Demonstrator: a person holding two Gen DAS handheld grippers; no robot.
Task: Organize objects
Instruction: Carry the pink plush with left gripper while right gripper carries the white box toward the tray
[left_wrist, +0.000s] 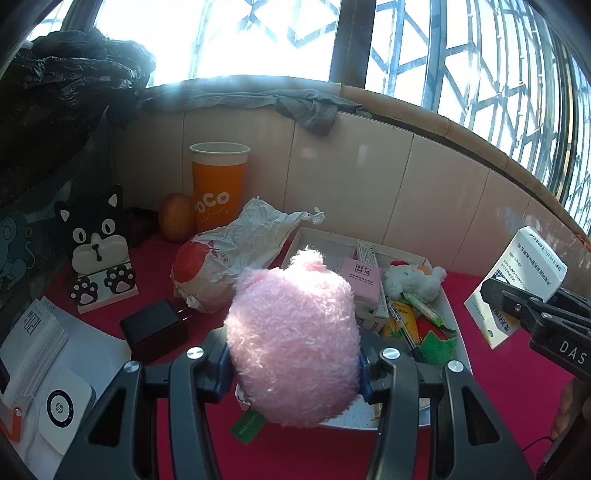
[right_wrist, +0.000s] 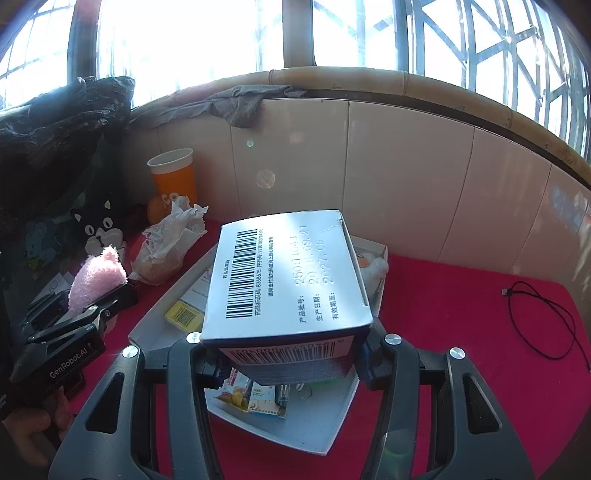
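Note:
My left gripper (left_wrist: 295, 365) is shut on a fluffy pink plush toy (left_wrist: 293, 341), held over the near edge of a white tray (left_wrist: 448, 306). The tray holds a pink box (left_wrist: 360, 275), a small white plush (left_wrist: 412, 280), snack packets and a pen. My right gripper (right_wrist: 286, 354) is shut on a white medicine box (right_wrist: 288, 280) with barcodes, held above the same tray (right_wrist: 332, 424). In the left wrist view that box (left_wrist: 517, 284) hangs at the right, in the right gripper (left_wrist: 517, 306). The right wrist view shows the pink plush (right_wrist: 98, 278) at the left in the left gripper (right_wrist: 101, 301).
On the red cloth (left_wrist: 498, 387) lie a crumpled food wrapper (left_wrist: 236, 251), an orange cup (left_wrist: 218, 184), an apple (left_wrist: 176, 218), a cat-shaped phone stand (left_wrist: 99, 251), a black charger (left_wrist: 155, 330) and white packaging (left_wrist: 48, 362). A black cable (right_wrist: 543, 321) lies at the right. A tiled wall stands behind.

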